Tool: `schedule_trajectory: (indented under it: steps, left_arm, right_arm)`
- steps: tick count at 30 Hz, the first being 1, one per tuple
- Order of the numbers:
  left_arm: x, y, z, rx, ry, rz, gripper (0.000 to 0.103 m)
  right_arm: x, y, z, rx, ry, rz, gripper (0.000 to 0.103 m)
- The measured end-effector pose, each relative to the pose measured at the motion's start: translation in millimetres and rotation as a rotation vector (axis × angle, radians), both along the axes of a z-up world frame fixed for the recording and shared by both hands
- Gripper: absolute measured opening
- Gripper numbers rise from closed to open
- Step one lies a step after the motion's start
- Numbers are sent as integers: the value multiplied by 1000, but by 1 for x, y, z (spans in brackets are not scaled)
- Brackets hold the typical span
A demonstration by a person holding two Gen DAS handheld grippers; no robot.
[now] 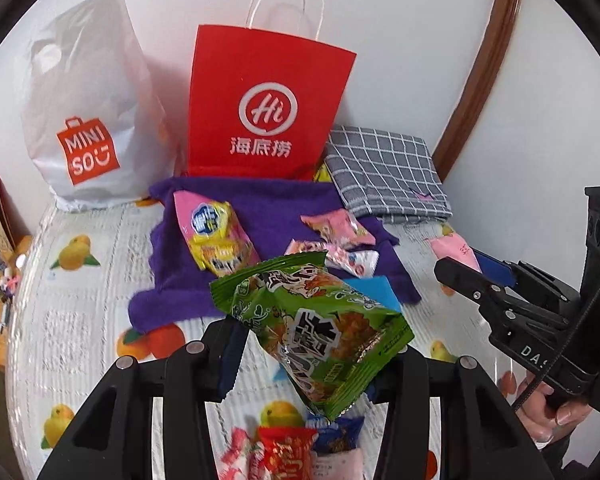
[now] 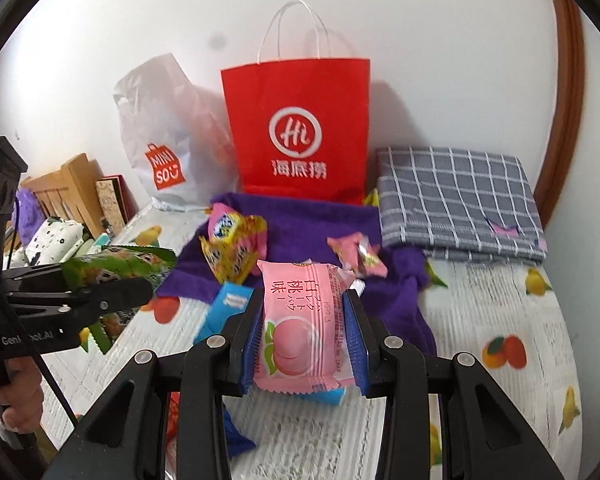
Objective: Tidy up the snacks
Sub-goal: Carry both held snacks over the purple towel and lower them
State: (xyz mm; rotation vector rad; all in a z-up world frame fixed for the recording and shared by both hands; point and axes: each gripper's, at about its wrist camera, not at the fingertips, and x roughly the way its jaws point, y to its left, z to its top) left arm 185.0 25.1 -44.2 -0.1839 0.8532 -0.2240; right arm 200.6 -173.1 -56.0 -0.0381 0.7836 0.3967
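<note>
Snacks are mid-sort, both my tools loaded. Left tool (image 1: 312, 364) is clamped on the green snack bag (image 1: 316, 328), held up off the fruit-print surface (image 1: 80, 320); whether that is a bed or a counter I can't tell. Right tool (image 2: 304, 340) is narrow, pads pressing both sides of the pink peach packet (image 2: 300, 324), also lifted.

Judging by the layout, the red paper bag (image 2: 300, 128) at the back wall looks like the drop target, white plastic bag (image 2: 168, 136) beside it; can't see inside either, so can't say what's already packed.

Still loose: pink-yellow pack (image 1: 216, 236) and small pink candies (image 1: 336, 228) on the purple towel (image 1: 268, 208), a blue box (image 2: 224, 312) just in front of the towel, plus red and blue packets (image 1: 292, 452) near the bottom edge of the left view. Grey checked cloth (image 2: 456, 200) sits folded on the right, untouched.

My call: early-to-middle, two items in hand not yet placed, at least five left.
</note>
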Motion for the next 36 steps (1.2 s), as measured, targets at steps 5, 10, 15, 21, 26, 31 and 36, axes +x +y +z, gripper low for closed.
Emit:
schedule_trajectory:
  steps: [5, 10, 15, 21, 26, 31, 36]
  left_arm:
    - [17, 5, 9, 3, -5, 14, 44]
    - [31, 3, 12, 24, -9, 18, 44]
    - [47, 0, 12, 41, -7, 12, 45]
    - [69, 0, 10, 56, 5, 36, 45]
    - [91, 0, 9, 41, 7, 42, 45]
    - [113, 2, 2, 29, 17, 45, 45]
    - [126, 6, -22, 30, 75, 51, 45]
  right_arm:
    - [23, 4, 9, 45, 25, 26, 38]
    - [45, 10, 17, 52, 22, 29, 38]
    - [68, 18, 23, 74, 31, 41, 38]
    - [92, 25, 29, 96, 18, 42, 38]
    - [106, 28, 26, 93, -4, 47, 38]
    - [125, 30, 0, 65, 61, 53, 38]
    - [137, 27, -19, -10, 75, 33, 38]
